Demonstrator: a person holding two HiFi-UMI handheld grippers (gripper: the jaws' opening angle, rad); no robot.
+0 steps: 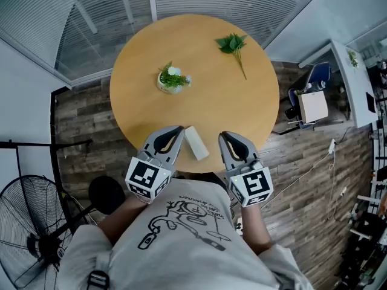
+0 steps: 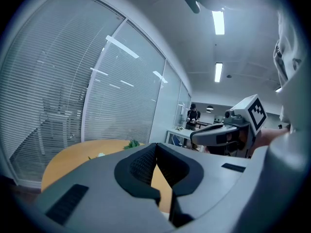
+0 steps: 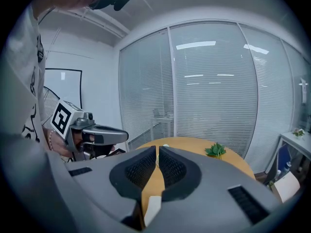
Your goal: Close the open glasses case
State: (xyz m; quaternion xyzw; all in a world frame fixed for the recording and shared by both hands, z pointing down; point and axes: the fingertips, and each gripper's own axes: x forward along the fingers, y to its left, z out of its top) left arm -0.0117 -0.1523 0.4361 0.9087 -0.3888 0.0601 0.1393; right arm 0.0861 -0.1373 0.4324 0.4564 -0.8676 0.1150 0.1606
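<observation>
Head view: the glasses case [image 1: 196, 142] lies at the counter's [image 1: 199, 83] six o'clock edge, between the left tongs [image 1: 178, 130] and the right tongs [image 1: 223, 136].

Left gripper view: the left tongs [image 2: 156, 145] are clenched on nothing.

Right gripper view: the right tongs [image 3: 157, 152] are clenched too, with the case pale at six o'clock. A sound approach is to steady the base with one pair and press the lid down gently with the other.

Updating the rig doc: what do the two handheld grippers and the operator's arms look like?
Both match: the left gripper and right gripper have grey moulded shells tapering to two jaws lined with black ribbed pads. Each carries a white cube with black square markers at the rear. No cables visible. The person wears a pale short-sleeved T-shirt with a black line drawing; forearms are bare.
</observation>
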